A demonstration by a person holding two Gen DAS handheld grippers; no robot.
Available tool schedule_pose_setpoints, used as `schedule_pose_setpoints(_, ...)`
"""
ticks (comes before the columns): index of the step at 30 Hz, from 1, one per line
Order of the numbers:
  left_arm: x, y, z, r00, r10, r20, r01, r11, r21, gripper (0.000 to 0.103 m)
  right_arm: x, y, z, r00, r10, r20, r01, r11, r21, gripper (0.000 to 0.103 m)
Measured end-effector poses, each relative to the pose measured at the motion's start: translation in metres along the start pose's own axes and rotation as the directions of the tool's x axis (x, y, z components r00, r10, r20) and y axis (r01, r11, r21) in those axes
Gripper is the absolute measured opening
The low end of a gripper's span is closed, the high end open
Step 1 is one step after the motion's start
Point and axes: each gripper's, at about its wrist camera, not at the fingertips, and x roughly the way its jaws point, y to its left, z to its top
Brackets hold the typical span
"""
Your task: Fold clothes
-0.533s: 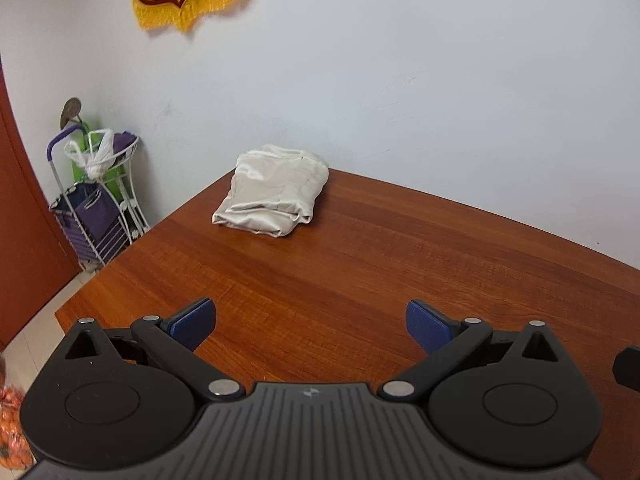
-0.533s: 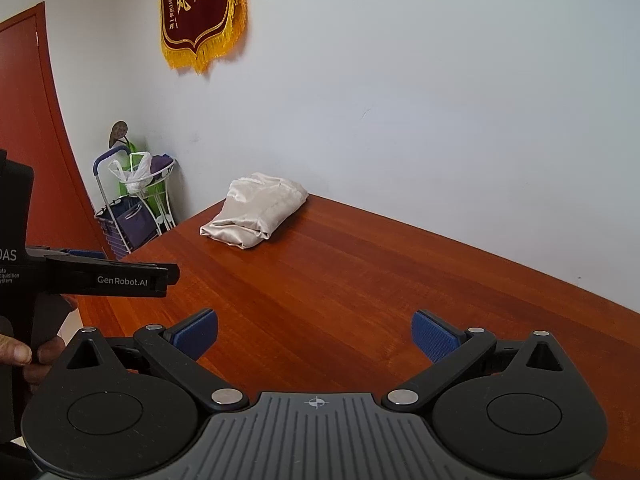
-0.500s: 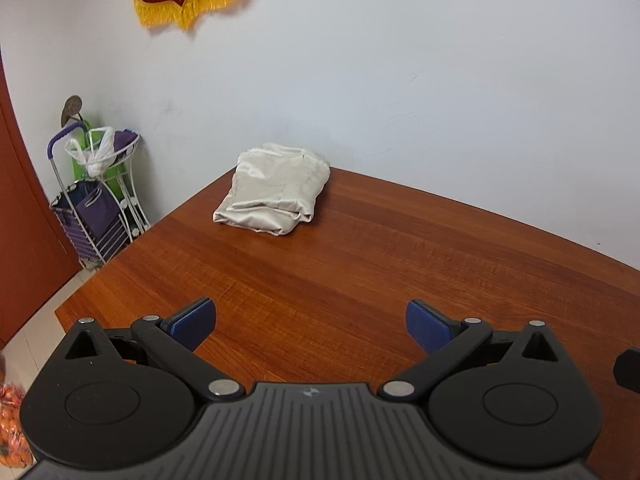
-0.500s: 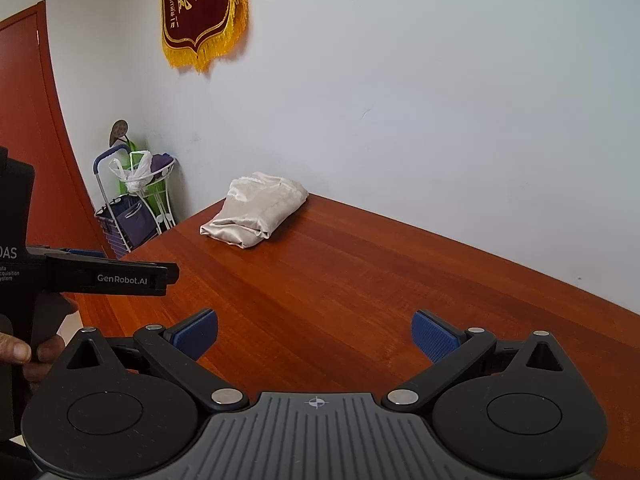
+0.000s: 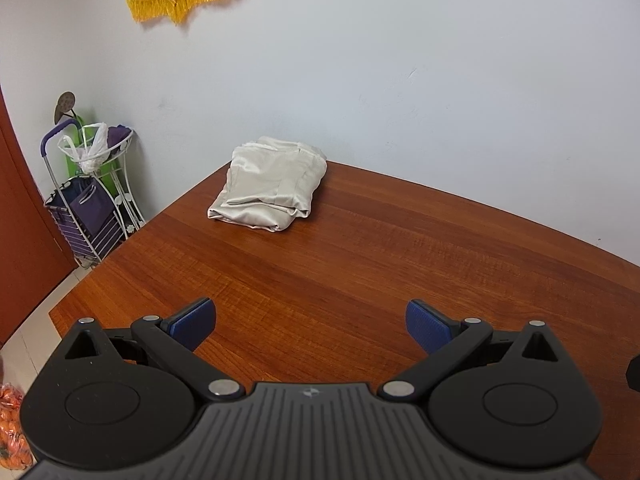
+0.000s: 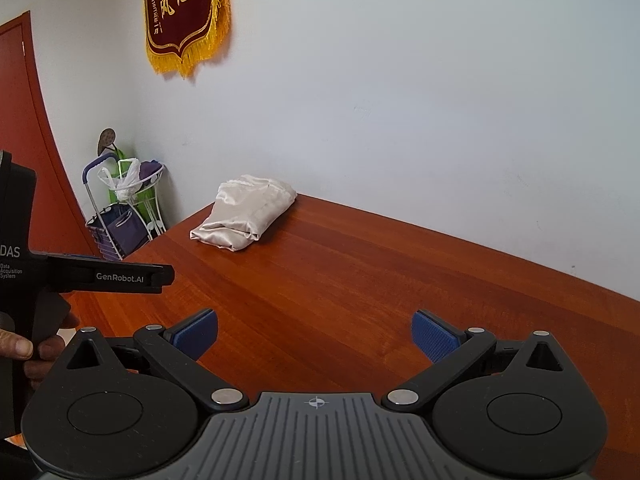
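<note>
A folded cream satin garment (image 5: 269,184) lies at the far left corner of the wooden table (image 5: 360,264), close to the wall; it shows in the right wrist view too as the garment (image 6: 244,212). My left gripper (image 5: 310,322) hovers over the near part of the table, open, nothing between its blue pads, well short of the garment. My right gripper (image 6: 316,334) is likewise open and empty over the near table. From the right wrist view, the left gripper's body (image 6: 108,278) shows at the left, held by a hand (image 6: 20,350).
A purple shopping trolley (image 5: 82,216) and a white wire stand with bags (image 5: 102,148) sit in the corner left of the table. A red door (image 5: 16,240) is at far left. A fringed banner (image 6: 186,12) hangs on the wall. Orange items (image 5: 12,428) lie on the floor.
</note>
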Motion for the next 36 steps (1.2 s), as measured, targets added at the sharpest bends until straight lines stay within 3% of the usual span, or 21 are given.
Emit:
schedule_pose_setpoints(14,-0.007,0.009,0.000,1.000,0.029,-0.010,-0.029,1.000,-0.006,0.103,0.013,0.000,0.003,1.000,0.013,0.012,-0.013,1.000,0.010,0.103)
schedule_pose_setpoints(36,0.017,0.010,0.012,0.998,0.026,-0.049,-0.027,0.999,-0.017,0.103,0.028,-0.008,0.000,1.000,-0.017,0.003,0.017,0.999,0.040,0.103)
